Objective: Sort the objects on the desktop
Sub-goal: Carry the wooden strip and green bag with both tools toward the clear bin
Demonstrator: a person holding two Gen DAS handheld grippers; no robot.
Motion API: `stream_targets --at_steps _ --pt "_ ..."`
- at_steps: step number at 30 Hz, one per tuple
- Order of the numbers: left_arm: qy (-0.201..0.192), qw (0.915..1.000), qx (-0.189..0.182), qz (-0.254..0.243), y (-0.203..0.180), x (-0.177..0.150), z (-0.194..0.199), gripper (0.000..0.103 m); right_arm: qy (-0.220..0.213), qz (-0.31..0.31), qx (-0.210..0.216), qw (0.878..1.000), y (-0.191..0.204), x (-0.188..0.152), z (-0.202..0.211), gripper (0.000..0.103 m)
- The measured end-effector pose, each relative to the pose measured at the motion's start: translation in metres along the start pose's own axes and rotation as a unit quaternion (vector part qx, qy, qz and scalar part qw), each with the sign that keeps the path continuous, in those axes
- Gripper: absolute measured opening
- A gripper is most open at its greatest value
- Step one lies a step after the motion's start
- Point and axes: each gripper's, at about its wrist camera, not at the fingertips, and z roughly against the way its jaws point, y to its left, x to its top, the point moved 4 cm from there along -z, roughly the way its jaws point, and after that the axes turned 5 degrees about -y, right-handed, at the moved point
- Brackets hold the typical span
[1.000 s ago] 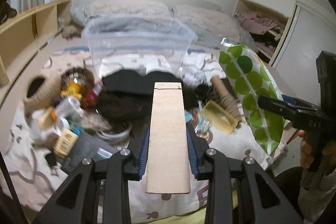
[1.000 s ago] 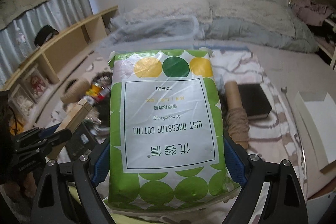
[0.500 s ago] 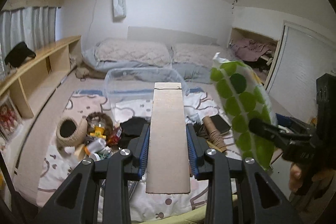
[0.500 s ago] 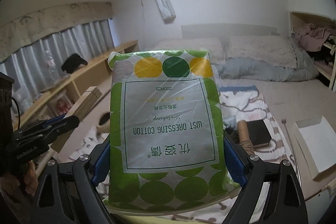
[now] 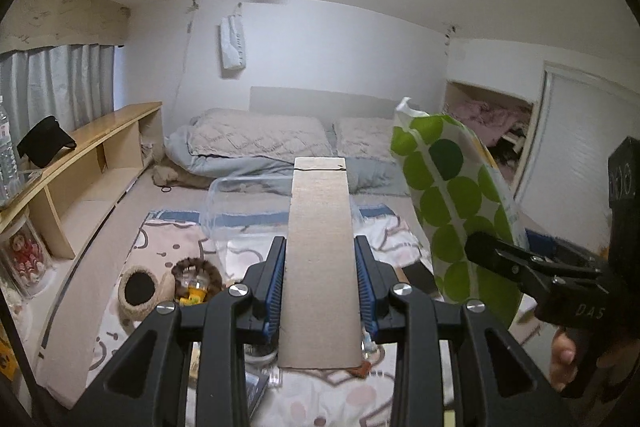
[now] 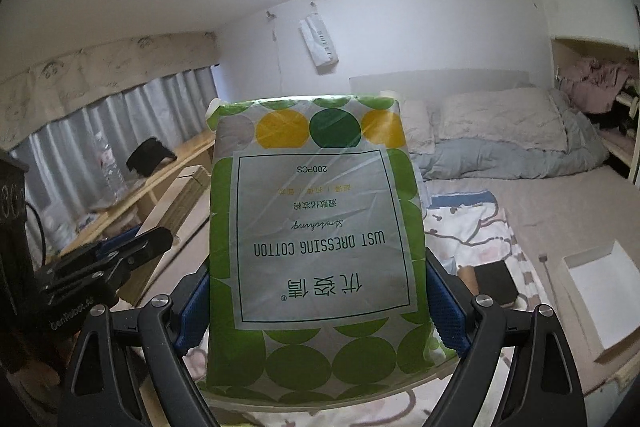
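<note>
My left gripper (image 5: 320, 283) is shut on a long flat cardboard box (image 5: 318, 247) that juts forward between its blue pads, held high above the patterned sheet (image 5: 168, 239). My right gripper (image 6: 318, 301) is shut on a green-dotted pack of cotton pads (image 6: 316, 235), its label facing the camera upside down. In the left wrist view the same pack (image 5: 452, 203) hangs at the right in the other gripper (image 5: 508, 259). The right wrist view shows the cardboard box (image 6: 176, 203) at the left. A clear plastic bin (image 5: 240, 211) stands behind the box.
A woven basket (image 5: 138, 289), a fuzzy-rimmed bowl of small things (image 5: 196, 277) and other clutter lie on the sheet below. A black box (image 6: 494, 283) and a white open box (image 6: 604, 295) sit right. Wooden shelving (image 5: 80, 163) runs along the left; bedding (image 5: 256, 143) lies behind.
Both grippers have risen with their loads and tilted up, so the clutter on the sheet has dropped low in view and the ceiling light now shows.
</note>
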Motion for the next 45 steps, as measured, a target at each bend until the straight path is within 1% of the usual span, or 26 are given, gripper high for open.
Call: stream_targets --at_steps 2,5,8,10,14,18,20,24,27,29,32,35,39,43,45 --pt "-0.002 1.0 0.001 0.006 0.002 0.005 -0.014 0.032 -0.002 -0.011 0.005 1.0 -0.008 0.006 -0.013 0.091" --pt "0.003 0.9999 0.008 0.012 0.01 0.013 -0.053 0.032 -0.002 -0.017 0.014 1.0 -0.021 0.015 -0.044 0.091" --pt "0.008 0.9997 0.016 0.018 0.019 0.018 -0.091 0.032 0.003 -0.024 0.006 1.0 -0.038 0.022 -0.083 0.091" --pt "0.013 0.9995 0.019 0.02 0.027 0.023 -0.122 0.032 0.007 -0.026 -0.003 1.0 -0.051 0.028 -0.114 0.091" --pt "0.021 0.9992 0.025 0.021 0.04 0.031 -0.189 0.032 0.018 -0.033 -0.003 0.999 -0.072 0.04 -0.171 0.091" --pt "0.032 0.9988 0.028 0.027 0.051 0.032 -0.245 0.032 0.022 -0.032 -0.014 0.999 -0.088 0.05 -0.224 0.091" --pt "0.038 0.9985 0.029 0.028 0.055 0.033 -0.276 0.032 0.03 -0.032 -0.014 0.999 -0.091 0.052 -0.248 0.091" --pt "0.046 0.9979 0.026 0.038 0.064 0.034 -0.324 0.032 0.044 -0.034 -0.022 0.998 -0.103 0.052 -0.297 0.091" --pt "0.054 0.997 0.025 0.05 0.067 0.034 -0.356 0.032 0.071 -0.044 -0.025 0.996 -0.11 0.046 -0.334 0.091" --pt "0.062 0.9956 0.026 0.066 0.072 0.032 -0.377 0.032 0.088 -0.041 -0.037 0.995 -0.115 0.04 -0.356 0.091" --pt "0.076 0.9922 0.034 0.092 0.083 0.023 -0.404 0.032 0.113 -0.03 -0.055 0.992 -0.119 0.028 -0.382 0.091" --pt "0.095 0.989 0.041 0.105 0.094 0.001 -0.422 0.032 0.136 -0.035 -0.069 0.988 -0.125 0.013 -0.403 0.091" --pt "0.127 0.9858 0.059 0.093 0.103 -0.029 -0.44 0.032 0.142 -0.027 -0.095 0.985 -0.126 -0.003 -0.415 0.091" --pt "0.144 0.9826 0.068 0.095 0.11 -0.045 -0.446 0.032 0.148 -0.008 -0.118 0.982 -0.124 -0.015 -0.431 0.091" --pt "0.148 0.982 0.072 0.093 0.111 -0.049 -0.448 0.032 0.147 -0.006 -0.12 0.982 -0.12 -0.015 -0.438 0.087"
